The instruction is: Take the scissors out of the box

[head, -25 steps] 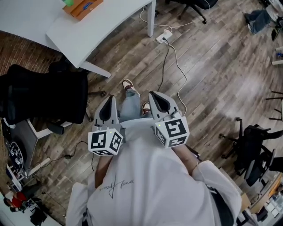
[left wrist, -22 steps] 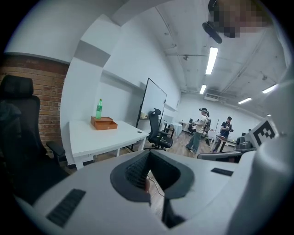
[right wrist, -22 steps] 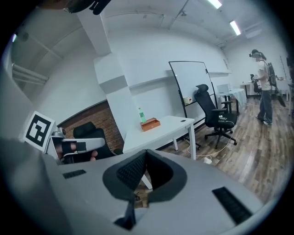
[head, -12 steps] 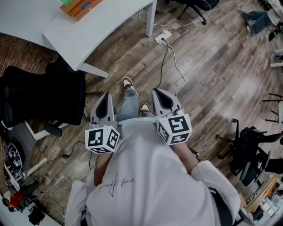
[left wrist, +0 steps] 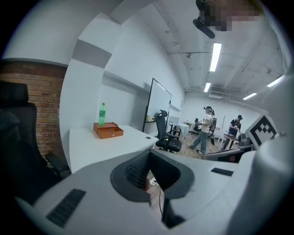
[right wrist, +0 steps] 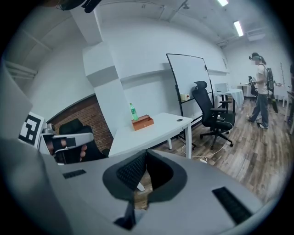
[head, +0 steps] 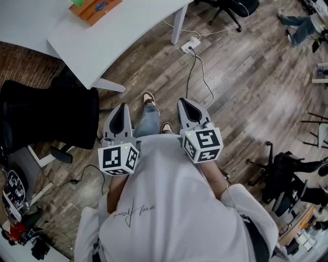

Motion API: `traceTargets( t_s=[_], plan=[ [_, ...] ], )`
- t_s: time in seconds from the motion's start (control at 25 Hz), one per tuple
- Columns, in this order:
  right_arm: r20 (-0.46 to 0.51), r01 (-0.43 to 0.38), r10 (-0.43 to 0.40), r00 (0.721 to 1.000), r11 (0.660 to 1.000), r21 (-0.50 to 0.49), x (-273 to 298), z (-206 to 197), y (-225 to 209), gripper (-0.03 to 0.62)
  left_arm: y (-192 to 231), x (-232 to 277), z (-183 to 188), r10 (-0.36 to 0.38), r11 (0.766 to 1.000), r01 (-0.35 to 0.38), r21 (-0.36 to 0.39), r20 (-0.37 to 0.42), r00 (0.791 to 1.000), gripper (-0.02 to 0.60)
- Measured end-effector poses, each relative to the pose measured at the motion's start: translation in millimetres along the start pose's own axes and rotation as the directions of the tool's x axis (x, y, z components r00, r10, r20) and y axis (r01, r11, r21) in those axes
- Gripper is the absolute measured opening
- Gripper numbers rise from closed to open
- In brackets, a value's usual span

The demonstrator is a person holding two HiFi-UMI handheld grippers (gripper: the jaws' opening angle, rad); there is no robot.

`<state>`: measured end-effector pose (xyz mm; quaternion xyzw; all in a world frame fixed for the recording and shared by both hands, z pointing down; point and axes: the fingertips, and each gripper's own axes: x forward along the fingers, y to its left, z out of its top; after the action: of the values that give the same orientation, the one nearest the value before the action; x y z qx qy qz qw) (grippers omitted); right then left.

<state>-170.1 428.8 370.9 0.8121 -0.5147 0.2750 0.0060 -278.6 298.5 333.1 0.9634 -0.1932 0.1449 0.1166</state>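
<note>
**Both jaws closed and empty; box on bench, well ahead**

Black chair [head: 51, 112] stands off the near-left end of the white bench [head: 118, 36]. Orange box [head: 94, 7] sits near the bench's wall-side edge, with the green bottle [head: 78, 2] just beside it. Scissors cannot be seen in any view. Left gripper [head: 122, 110] is held close to the person's torso, well apart from the bench; jaws together, nothing between them. Right gripper [head: 188, 107] is alongside it, jaws fully closed, also empty. Power strip [head: 190, 43] lies on the wood floor [head: 246, 77] beyond, by the bench leg.
</note>
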Motion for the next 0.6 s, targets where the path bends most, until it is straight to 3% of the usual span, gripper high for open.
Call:
traceTargets(
  t_s=[0.6],
  plan=[
    [-0.04,-0.012,0.008,0.999,0.995,-0.1,93,63,8,0.011,60,68,35,-0.015,0.992,0.018,-0.127,0.021,1.0,0.008]
  ],
)
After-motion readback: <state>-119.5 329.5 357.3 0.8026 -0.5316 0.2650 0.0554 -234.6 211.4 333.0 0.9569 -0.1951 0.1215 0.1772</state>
